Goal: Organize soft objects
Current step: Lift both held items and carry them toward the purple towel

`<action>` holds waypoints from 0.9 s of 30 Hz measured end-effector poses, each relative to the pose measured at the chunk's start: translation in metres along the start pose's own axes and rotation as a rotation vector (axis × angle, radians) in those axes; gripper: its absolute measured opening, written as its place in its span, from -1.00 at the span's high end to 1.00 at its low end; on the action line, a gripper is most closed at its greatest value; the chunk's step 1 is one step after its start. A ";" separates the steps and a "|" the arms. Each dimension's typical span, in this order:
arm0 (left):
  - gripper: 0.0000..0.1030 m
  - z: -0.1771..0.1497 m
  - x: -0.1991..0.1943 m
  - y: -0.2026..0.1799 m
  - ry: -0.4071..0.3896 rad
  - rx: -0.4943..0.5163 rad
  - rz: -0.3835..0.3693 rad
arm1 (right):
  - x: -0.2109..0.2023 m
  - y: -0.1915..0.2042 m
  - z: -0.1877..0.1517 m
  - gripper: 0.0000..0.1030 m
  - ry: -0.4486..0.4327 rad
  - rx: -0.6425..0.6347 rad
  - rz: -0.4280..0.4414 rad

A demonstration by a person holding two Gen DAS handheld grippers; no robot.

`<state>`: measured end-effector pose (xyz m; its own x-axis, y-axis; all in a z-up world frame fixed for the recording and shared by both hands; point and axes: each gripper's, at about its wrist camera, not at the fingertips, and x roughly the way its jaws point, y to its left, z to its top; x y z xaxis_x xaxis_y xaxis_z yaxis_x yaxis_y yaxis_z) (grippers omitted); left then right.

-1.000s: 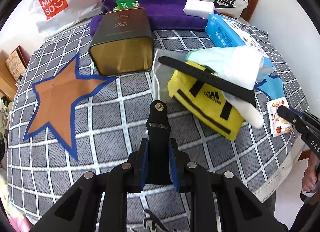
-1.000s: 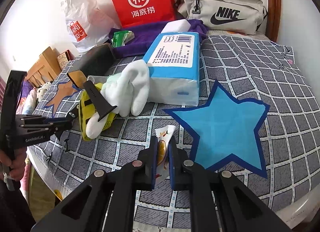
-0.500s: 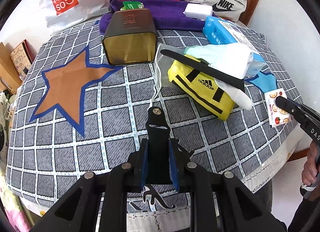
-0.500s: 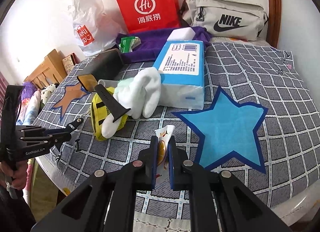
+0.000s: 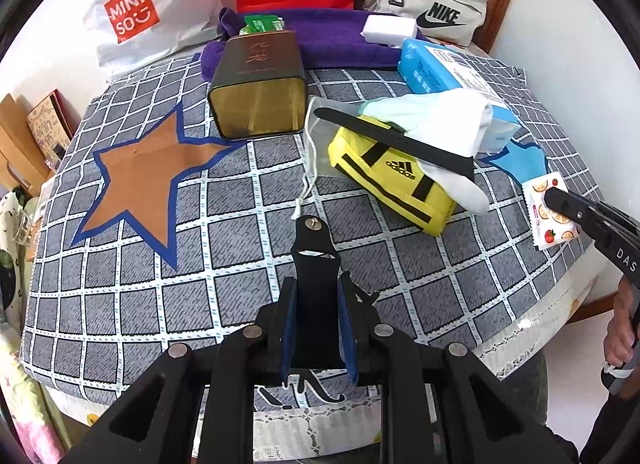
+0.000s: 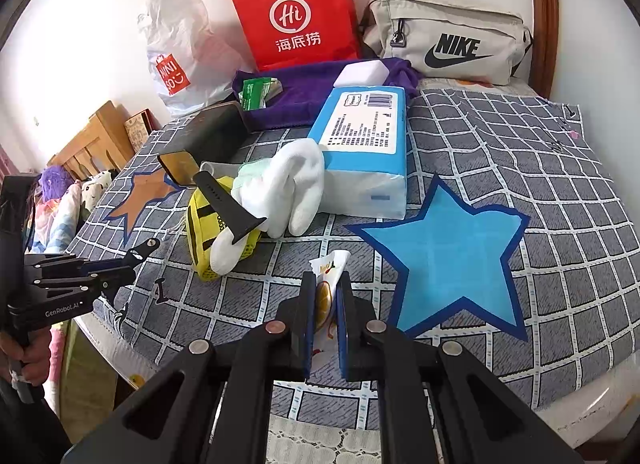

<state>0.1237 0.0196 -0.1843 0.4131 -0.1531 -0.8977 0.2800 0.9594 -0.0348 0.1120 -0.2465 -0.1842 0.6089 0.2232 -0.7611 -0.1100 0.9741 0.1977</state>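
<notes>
Jaws on the left gripper [image 5: 318, 328] are pinching a black watch strap [image 5: 314, 260], the right gripper [image 6: 324, 316] is clamping a fruit-print sachet [image 6: 326, 284]; both hovering over the tabletop [image 5: 200, 264], needing firm, level carrying.

The left gripper [image 5: 316, 296], clamped on a black strap piece [image 5: 314, 248], has been drawn back and lifted from the checked cloth [image 5: 200, 224]. More of the cloth's near edge is now seen.
</notes>
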 end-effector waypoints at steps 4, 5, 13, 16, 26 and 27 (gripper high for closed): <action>0.62 0.001 0.000 -0.007 -0.002 0.018 -0.011 | -0.001 0.002 0.001 0.81 -0.001 0.000 -0.003; 0.62 0.001 0.000 -0.010 -0.003 0.024 -0.009 | -0.001 0.002 0.001 0.81 0.000 0.000 -0.004; 0.62 0.004 -0.003 -0.011 -0.017 0.022 -0.038 | -0.004 0.000 0.004 0.81 -0.006 0.005 -0.010; 0.62 0.006 -0.004 0.000 -0.015 -0.007 -0.051 | -0.006 0.000 0.008 0.81 -0.013 0.006 -0.010; 0.62 0.016 -0.009 0.017 -0.025 -0.072 -0.049 | -0.010 -0.003 0.017 0.81 -0.032 -0.005 0.009; 0.62 0.017 -0.010 0.018 -0.027 -0.073 -0.048 | -0.011 -0.004 0.018 0.81 -0.034 -0.004 0.010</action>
<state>0.1394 0.0340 -0.1682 0.4241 -0.2044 -0.8822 0.2361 0.9655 -0.1102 0.1205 -0.2533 -0.1655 0.6343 0.2318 -0.7375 -0.1192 0.9719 0.2029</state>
